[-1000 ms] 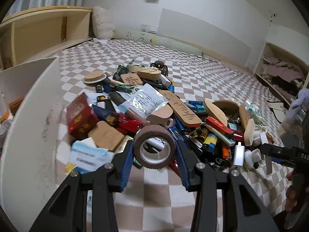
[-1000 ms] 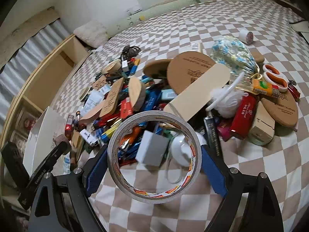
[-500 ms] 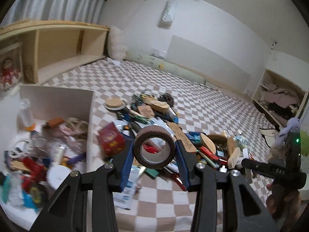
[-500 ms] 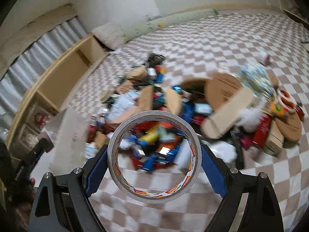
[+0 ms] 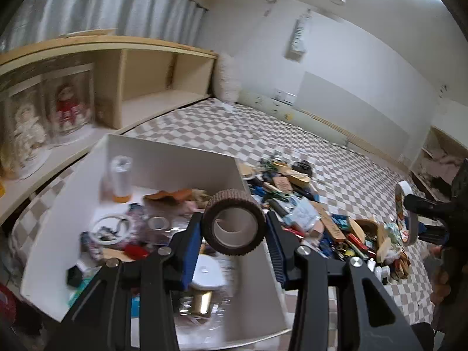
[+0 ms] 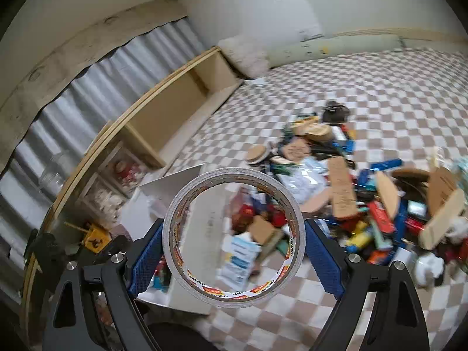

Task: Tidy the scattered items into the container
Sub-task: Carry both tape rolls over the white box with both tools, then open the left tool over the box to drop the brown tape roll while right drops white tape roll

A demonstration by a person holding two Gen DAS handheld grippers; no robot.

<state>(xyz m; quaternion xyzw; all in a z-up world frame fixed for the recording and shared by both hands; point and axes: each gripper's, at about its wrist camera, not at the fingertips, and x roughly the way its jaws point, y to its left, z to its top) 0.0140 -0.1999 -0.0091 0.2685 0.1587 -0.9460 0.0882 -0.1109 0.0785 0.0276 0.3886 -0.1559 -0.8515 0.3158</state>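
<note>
My left gripper (image 5: 234,228) is shut on a brown tape roll (image 5: 232,201) and holds it above the white box (image 5: 175,158), over its right side. The box holds several items. My right gripper (image 6: 234,239) is shut on a large clear tape roll (image 6: 288,219) with printed lettering, held in the air beside the box's near right wall (image 6: 201,228). That gripper and its roll (image 5: 405,213) also show at the right of the left wrist view. The pile of scattered items (image 5: 321,222) (image 6: 351,199) lies on the checkered cover right of the box.
A wooden shelf unit (image 5: 140,82) with figurines (image 5: 67,108) stands left of the box. A white pillow (image 5: 226,84) lies at the far end. An open shelf with clothes (image 5: 438,161) is at the far right.
Both grippers lifted their tape rolls off the pile and swung left towards the white box. The left one now hangs over the box's inside.
</note>
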